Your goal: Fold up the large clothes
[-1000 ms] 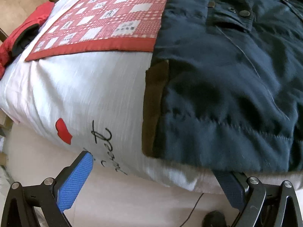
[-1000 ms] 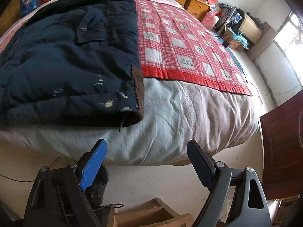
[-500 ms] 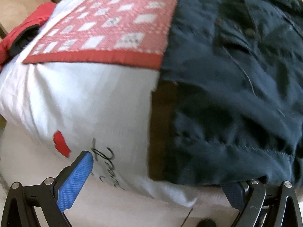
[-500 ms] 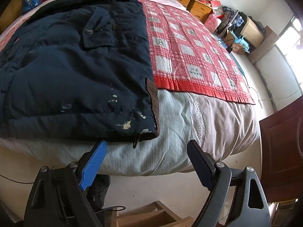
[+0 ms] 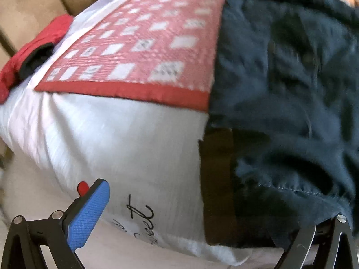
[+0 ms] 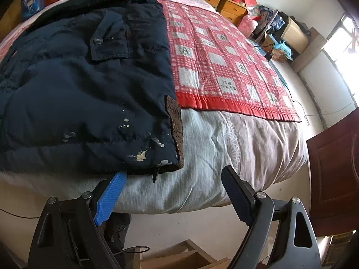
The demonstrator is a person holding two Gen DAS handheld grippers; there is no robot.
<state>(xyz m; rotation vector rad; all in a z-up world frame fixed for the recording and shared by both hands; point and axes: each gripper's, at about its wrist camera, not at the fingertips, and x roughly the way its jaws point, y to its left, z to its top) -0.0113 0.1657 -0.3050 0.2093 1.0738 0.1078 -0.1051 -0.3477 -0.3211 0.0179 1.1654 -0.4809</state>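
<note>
A large dark navy padded jacket (image 6: 85, 85) with a brown ribbed edge strip (image 6: 176, 121) lies flat on the bed, its hem at the near edge. In the left wrist view the jacket (image 5: 291, 89) fills the right side, blurred. My left gripper (image 5: 190, 222) is open at the hem corner; its right finger is hidden under the jacket's edge. My right gripper (image 6: 172, 192) is open just below the opposite hem corner, its left blue pad (image 6: 110, 197) touching under the hem.
A red and white checked blanket (image 6: 224, 62) lies on the white bedsheet (image 6: 224, 157) beside the jacket. Red clothing (image 5: 29, 53) sits at the bed's far corner. Wooden drawers and clutter (image 6: 264, 18) line the wall. A dark red door (image 6: 336, 174) stands right.
Both grippers have moved closer to the jacket's hem. The left gripper's right finger has slid under the jacket's edge. The right gripper's left pad has reached the hem.
</note>
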